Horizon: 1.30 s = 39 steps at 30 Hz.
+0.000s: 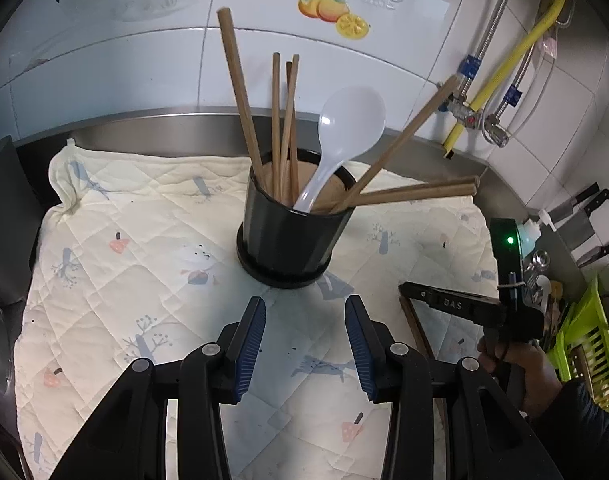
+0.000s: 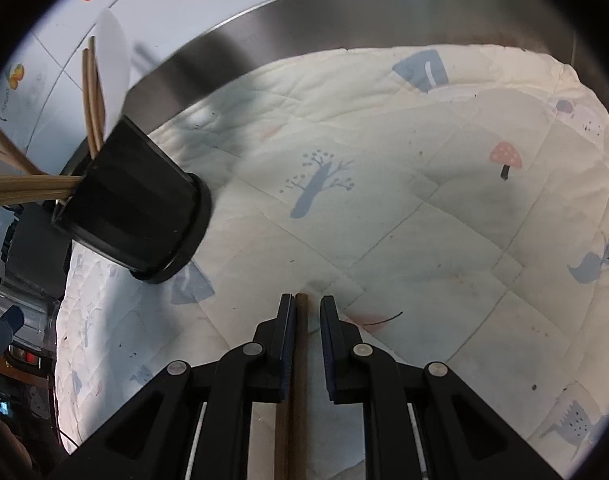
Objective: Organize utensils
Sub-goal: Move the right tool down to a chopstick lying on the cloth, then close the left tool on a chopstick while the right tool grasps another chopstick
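RISK: slipping of brown wooden chopstick lying on quilted cloth, touching only one pad | right gripper parted around it | left gripper released, empty | black cylindrical holder nearby, tippable

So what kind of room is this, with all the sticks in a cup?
Most likely a home kitchen. The black holder keeps chopsticks and a white spoon, knives hang on the tiled wall, and a green dish rack sits on the steel counter.
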Each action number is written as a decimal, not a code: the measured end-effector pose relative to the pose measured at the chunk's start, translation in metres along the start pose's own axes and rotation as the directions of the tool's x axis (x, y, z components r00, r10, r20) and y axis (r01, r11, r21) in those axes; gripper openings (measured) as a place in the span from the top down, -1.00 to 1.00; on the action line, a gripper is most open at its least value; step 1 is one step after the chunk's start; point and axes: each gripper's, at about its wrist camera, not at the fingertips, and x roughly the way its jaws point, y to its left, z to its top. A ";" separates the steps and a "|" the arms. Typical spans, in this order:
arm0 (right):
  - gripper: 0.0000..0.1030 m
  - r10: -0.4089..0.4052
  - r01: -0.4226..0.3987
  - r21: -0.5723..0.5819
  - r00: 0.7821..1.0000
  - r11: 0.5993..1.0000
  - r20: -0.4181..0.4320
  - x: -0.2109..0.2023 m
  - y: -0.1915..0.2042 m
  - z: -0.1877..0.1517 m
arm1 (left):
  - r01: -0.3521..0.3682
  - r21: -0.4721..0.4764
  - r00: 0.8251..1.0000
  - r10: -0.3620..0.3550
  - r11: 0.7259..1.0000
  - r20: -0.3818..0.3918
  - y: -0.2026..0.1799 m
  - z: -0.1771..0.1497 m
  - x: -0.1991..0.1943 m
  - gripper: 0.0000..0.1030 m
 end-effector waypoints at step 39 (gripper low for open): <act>0.81 -0.132 0.142 -0.044 0.975 0.989 0.181 -0.084 -0.021 -0.008 | 0.200 0.050 0.960 -0.186 0.978 -0.212 -0.095 -0.022 0.095 0.19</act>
